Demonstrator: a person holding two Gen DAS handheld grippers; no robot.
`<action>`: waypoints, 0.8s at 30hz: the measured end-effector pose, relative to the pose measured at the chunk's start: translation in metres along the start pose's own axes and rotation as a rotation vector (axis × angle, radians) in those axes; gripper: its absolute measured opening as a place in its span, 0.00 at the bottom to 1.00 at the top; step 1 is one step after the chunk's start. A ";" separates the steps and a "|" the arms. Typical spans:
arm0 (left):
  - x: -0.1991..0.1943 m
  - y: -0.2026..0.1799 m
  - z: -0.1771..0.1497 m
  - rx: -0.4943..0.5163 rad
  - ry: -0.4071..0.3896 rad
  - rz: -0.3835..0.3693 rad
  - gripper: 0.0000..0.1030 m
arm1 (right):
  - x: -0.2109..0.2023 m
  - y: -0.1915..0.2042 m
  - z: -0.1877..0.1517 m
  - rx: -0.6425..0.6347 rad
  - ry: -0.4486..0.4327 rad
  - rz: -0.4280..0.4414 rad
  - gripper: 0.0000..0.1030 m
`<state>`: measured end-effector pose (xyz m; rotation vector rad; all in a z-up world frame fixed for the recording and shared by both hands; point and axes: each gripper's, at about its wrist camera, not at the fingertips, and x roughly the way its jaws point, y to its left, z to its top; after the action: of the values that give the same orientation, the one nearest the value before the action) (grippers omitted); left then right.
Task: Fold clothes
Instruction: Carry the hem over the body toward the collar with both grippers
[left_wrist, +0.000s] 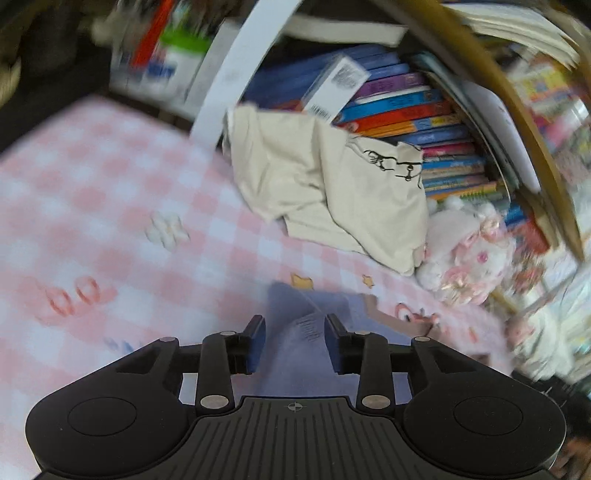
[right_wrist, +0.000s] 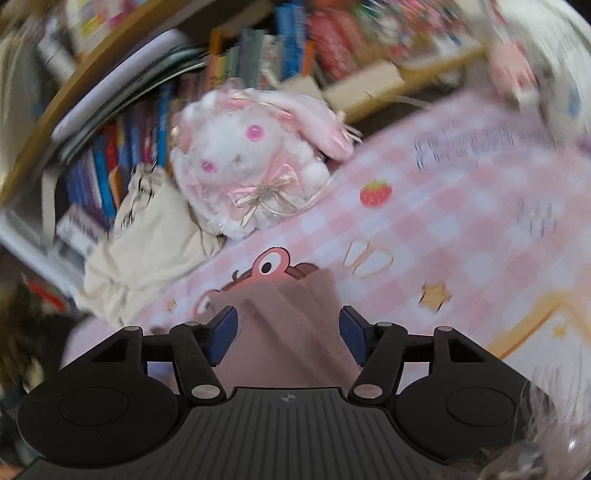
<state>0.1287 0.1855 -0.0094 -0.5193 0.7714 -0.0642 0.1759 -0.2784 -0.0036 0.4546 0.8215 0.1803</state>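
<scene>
A pale lavender garment (left_wrist: 295, 347) lies on the pink checked cloth (left_wrist: 110, 206), right under my left gripper (left_wrist: 294, 338), whose jaws stand open around it without pinching. In the right wrist view a dusty pink-brown piece of the clothing (right_wrist: 291, 325) lies between the open jaws of my right gripper (right_wrist: 288, 332), also not pinched. A crumpled cream garment with a black drawing (left_wrist: 332, 184) lies at the far edge of the cloth against the books; it also shows in the right wrist view (right_wrist: 147, 243).
A white and pink plush rabbit (right_wrist: 251, 162) sits beside the cream garment, also in the left wrist view (left_wrist: 469, 254). A wooden shelf (left_wrist: 517, 122) full of colourful books (left_wrist: 417, 110) stands directly behind. Both views are motion-blurred.
</scene>
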 end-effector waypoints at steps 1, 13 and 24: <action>-0.001 -0.002 -0.002 0.039 0.006 0.004 0.34 | -0.001 0.002 0.000 -0.057 0.001 -0.012 0.57; 0.026 -0.045 -0.022 0.394 -0.043 0.098 0.01 | 0.035 0.023 -0.007 -0.266 0.014 -0.045 0.07; 0.022 -0.018 -0.009 0.226 -0.075 0.080 0.09 | 0.055 -0.006 -0.001 -0.114 0.049 -0.083 0.12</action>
<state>0.1413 0.1604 -0.0205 -0.2749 0.7003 -0.0569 0.2114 -0.2652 -0.0432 0.3095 0.8720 0.1615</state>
